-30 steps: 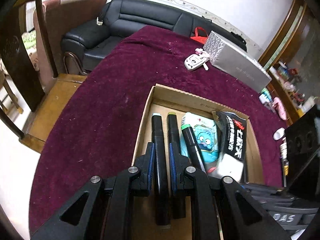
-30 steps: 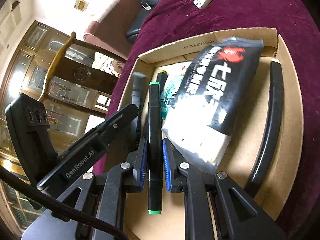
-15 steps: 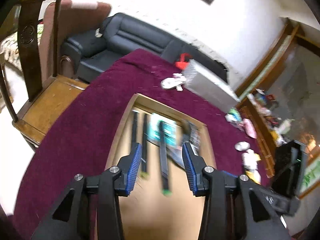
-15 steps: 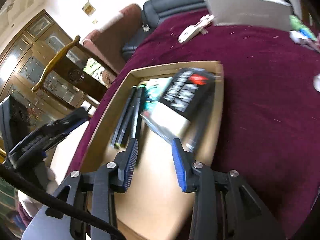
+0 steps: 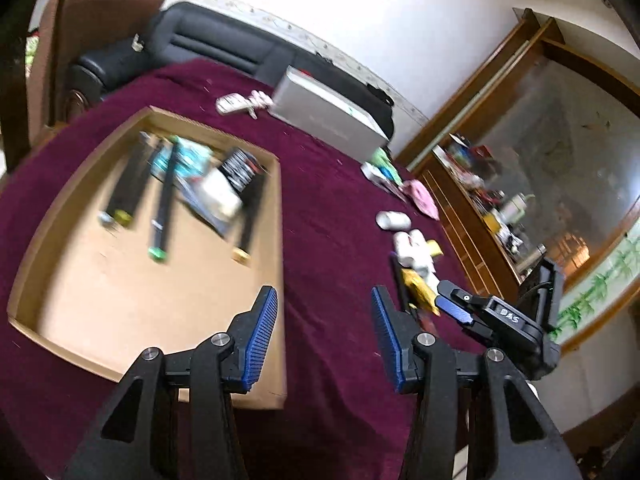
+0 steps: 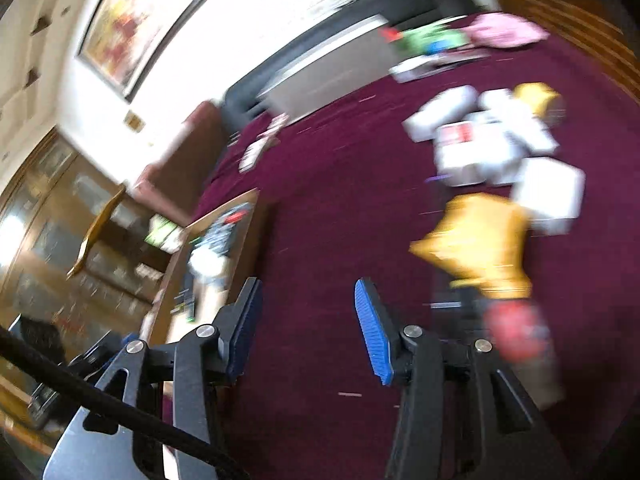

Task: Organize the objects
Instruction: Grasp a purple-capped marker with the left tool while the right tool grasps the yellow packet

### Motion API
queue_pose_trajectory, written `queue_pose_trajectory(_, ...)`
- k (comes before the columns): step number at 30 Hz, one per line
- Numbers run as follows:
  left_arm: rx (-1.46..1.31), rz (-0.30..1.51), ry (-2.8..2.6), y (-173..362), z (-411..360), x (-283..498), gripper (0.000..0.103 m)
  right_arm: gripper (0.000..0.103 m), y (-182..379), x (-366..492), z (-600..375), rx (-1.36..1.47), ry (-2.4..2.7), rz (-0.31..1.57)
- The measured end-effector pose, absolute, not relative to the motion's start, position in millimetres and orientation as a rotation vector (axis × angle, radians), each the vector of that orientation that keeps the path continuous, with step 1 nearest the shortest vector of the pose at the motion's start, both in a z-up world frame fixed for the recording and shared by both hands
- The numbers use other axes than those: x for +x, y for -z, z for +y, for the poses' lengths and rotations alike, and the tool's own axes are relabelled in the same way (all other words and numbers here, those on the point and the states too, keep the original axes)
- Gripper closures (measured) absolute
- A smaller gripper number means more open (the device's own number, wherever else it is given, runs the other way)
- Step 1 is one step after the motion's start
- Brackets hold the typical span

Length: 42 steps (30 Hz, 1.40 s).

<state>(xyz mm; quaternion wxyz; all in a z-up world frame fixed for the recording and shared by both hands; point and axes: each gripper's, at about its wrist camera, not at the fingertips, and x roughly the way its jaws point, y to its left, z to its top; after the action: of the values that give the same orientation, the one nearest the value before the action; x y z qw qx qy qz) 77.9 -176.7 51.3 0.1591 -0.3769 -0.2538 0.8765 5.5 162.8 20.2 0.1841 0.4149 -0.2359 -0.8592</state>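
Home, living room. My view takes in: black leather sofa (image 5: 224, 46), carved wooden chair (image 5: 52, 52), framed painting (image 6: 132, 20) on white wall, glazed wooden cabinets (image 6: 48, 208), round table under maroon cloth (image 5: 332, 208).

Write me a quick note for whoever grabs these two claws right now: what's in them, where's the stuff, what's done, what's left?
Left claw: jaws opening, nothing between them.
Right claw: jaws opening, nothing between them.
Done: markers and a black snack packet lie in the cardboard tray.
Left: yellow packet, white packets and a red item, blurred, loose on the maroon tablecloth, right of the tray.
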Motion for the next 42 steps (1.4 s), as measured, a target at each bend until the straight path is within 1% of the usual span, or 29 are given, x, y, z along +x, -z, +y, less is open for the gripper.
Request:
queue_pose_trajectory(3, -1.115, -0.703, -2.456, -43, -146, 79, 0.061, 0.057, -8, 13, 203, 1.227, 2.492, -0.676)
queue_pose_trajectory(6, -1.154, -0.645, -2.433, -41, -122, 75, 0.061, 0.057, -4, 27, 223, 1.238, 2.549, -0.616)
queue_pose_trajectory(11, -1.174, -0.564, -2.433, -42, -101, 79, 0.061, 0.057, -5, 28, 218, 1.231, 2.625, -0.397)
queue_pose_trajectory(13, -1.180, -0.540, -2.438, -42, -98, 80, 0.061, 0.057, -4, 20, 210, 1.221, 2.603, -0.359)
queue_pose_trajectory(15, -1.189, -0.535, -2.439, -40, -97, 80, 0.061, 0.057, 0, 11, 211, 1.258, 2.567, -0.403)
queue_pose_trajectory(16, -1.191, -0.538, -2.437, -40, -96, 80, 0.061, 0.057, 2, 5, 214, 1.277, 2.557, -0.458)
queue_pose_trajectory(18, -1.195, -0.544, -2.435, -37, -95, 79, 0.061, 0.056, 9, -9, 229, 1.302, 2.494, -0.672)
queue_pose_trajectory(20, -1.204, -0.557, -2.426, -34, -96, 77, 0.061, 0.046, 20, -24, 246, 1.348, 2.395, -0.903)
queue_pose_trajectory(21, -1.208, -0.564, -2.420, -32, -95, 75, 0.061, 0.045, 24, -29, 250, 1.375, 2.366, -0.962)
queue_pose_trajectory(25, -1.215, -0.571, -2.397, -26, -93, 69, 0.061, 0.044, 36, -41, 252, 1.424, 2.293, -1.094)
queue_pose_trajectory(27, -1.218, -0.567, -2.383, -24, -91, 67, 0.061, 0.043, 34, -46, 249, 1.424, 2.312, -1.102)
queue_pose_trajectory(30, -1.213, -0.546, -2.377, -23, -89, 67, 0.061, 0.042, 30, -57, 236, 1.443, 2.357, -1.042)
queue_pose_trajectory(33, -1.207, -0.518, -2.385, -23, -88, 66, 0.061, 0.042, 26, -65, 216, 1.456, 2.405, -0.907)
queue_pose_trajectory(36, -1.205, -0.496, -2.399, -25, -86, 66, 0.061, 0.043, 19, -71, 194, 1.500, 2.472, -0.667)
queue_pose_trajectory(37, -1.206, -0.490, -2.403, -25, -86, 65, 0.061, 0.046, 18, -70, 187, 1.513, 2.492, -0.578)
queue_pose_trajectory(39, -1.213, -0.483, -2.413, -24, -85, 63, 0.061, 0.046, 16, -67, 174, 1.519, 2.521, -0.365)
queue_pose_trajectory(40, -1.217, -0.483, -2.418, -24, -84, 62, 0.061, 0.046, 15, -64, 170, 1.504, 2.541, -0.286)
queue_pose_trajectory(41, -1.225, -0.479, -2.423, -23, -83, 61, 0.061, 0.050, 15, -63, 171, 1.483, 2.562, -0.253)
queue_pose_trajectory(42, -1.235, -0.475, -2.428, -22, -81, 60, 0.061, 0.058, 15, -62, 172, 1.473, 2.567, -0.251)
